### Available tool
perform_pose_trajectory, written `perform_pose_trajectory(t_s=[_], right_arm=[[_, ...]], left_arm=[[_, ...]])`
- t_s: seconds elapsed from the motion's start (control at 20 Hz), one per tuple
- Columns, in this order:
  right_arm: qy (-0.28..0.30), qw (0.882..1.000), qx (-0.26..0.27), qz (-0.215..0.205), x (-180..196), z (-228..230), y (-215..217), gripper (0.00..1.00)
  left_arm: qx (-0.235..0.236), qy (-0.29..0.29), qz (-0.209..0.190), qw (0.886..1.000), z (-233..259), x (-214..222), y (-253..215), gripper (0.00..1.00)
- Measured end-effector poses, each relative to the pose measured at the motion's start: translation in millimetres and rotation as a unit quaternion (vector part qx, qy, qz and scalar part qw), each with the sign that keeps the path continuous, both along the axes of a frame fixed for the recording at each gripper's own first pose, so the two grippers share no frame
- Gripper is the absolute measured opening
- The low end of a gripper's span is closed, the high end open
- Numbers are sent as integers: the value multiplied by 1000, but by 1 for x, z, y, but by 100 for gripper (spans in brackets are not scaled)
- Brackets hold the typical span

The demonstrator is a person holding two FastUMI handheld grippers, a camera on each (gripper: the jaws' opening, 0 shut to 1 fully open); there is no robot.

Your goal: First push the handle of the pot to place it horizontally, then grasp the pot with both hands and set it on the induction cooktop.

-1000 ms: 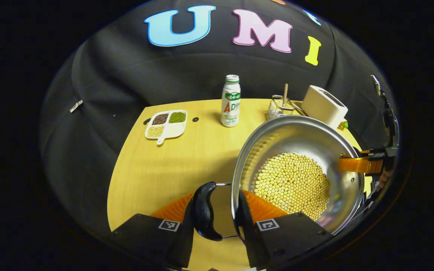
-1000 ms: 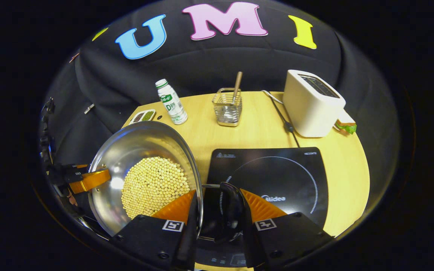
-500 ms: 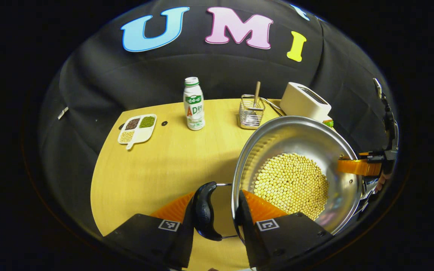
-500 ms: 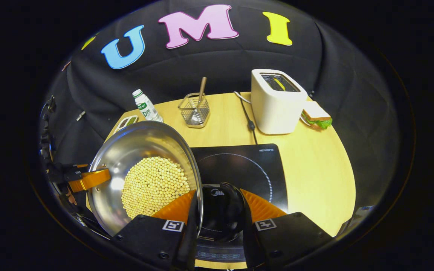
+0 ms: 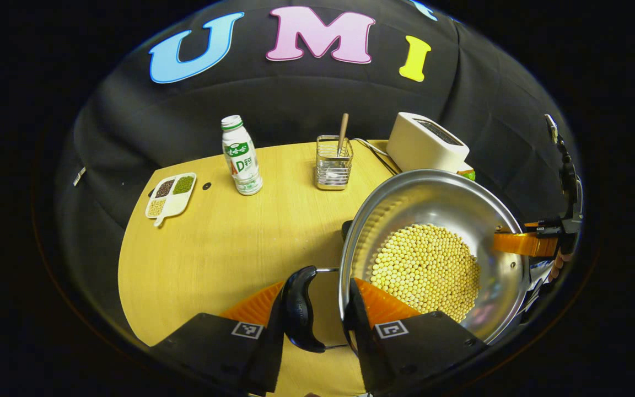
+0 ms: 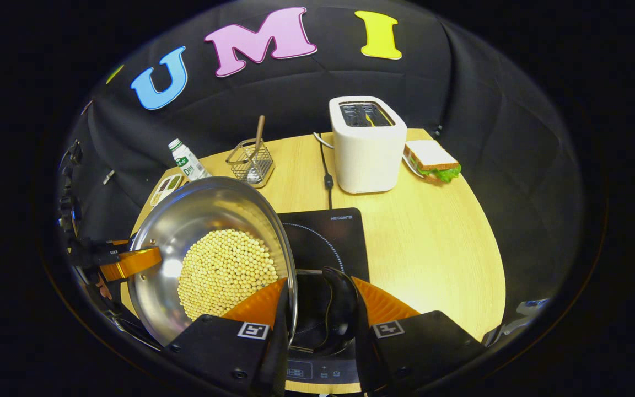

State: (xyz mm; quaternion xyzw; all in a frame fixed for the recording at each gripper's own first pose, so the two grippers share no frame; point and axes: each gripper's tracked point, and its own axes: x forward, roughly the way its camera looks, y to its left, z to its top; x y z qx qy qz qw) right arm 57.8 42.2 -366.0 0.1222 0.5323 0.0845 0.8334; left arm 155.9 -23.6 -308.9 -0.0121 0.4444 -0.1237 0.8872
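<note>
Change since earlier frames: both views have swung; in the left gripper view the bottle and wire basket sit further left, and in the right gripper view the cooktop now lies partly beneath the pot.

Left gripper view
Left gripper (image 5: 317,309): at 6 o'clock, fingers closed on the pot's black side handle (image 5: 299,310) and the adjoining rim.
Pot (image 5: 450,204): steel, between 3 and 5 o'clock, carried above the table (image 5: 218,259); it holds a bed of pale beans (image 5: 428,270).
Right gripper (image 5: 532,242): at 3 o'clock on the pot's far rim (grip detail too small to judge here).
Background: bottle (image 5: 240,155) at 11 o'clock, wire basket (image 5: 333,163) at 12, toaster (image 5: 426,143) at 1, divided dish (image 5: 170,192) at 10.

Right gripper view
Right gripper (image 6: 317,309): at 6 o'clock, fingers clamped on the pot's other black handle (image 6: 339,309) and the rim.
Pot (image 6: 196,209): between 7 and 9 o'clock, overlapping the left edge of the induction cooktop (image 6: 328,237).
Left gripper (image 6: 124,262): at 9 o'clock on the opposite rim.
Background: toaster (image 6: 367,144) at 12 o'clock, sandwich (image 6: 433,160) at 1.
</note>
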Motion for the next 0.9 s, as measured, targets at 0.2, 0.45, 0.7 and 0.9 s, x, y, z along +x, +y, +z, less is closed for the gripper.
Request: perform_pose_trajectory(t_s=[0.2, 0.45, 0.7, 0.9], right_arm=[[5, 1000, 0, -3, 4, -10, -18, 53], [12, 1000, 0, -5, 10, -22, -33, 48], [20, 1000, 0, -4, 13, -33, -36, 53], [24, 1000, 1, -3, 18, -44, -36, 53]], left_arm=[[0, 2, -4, 1000, -8, 4, -19, 57], [2, 8, -5, 1000, -17, 11, -35, 57], [2, 15, -4, 1000, -26, 16, -44, 59], [2, 19, -2, 1000, -32, 21, -45, 57]])
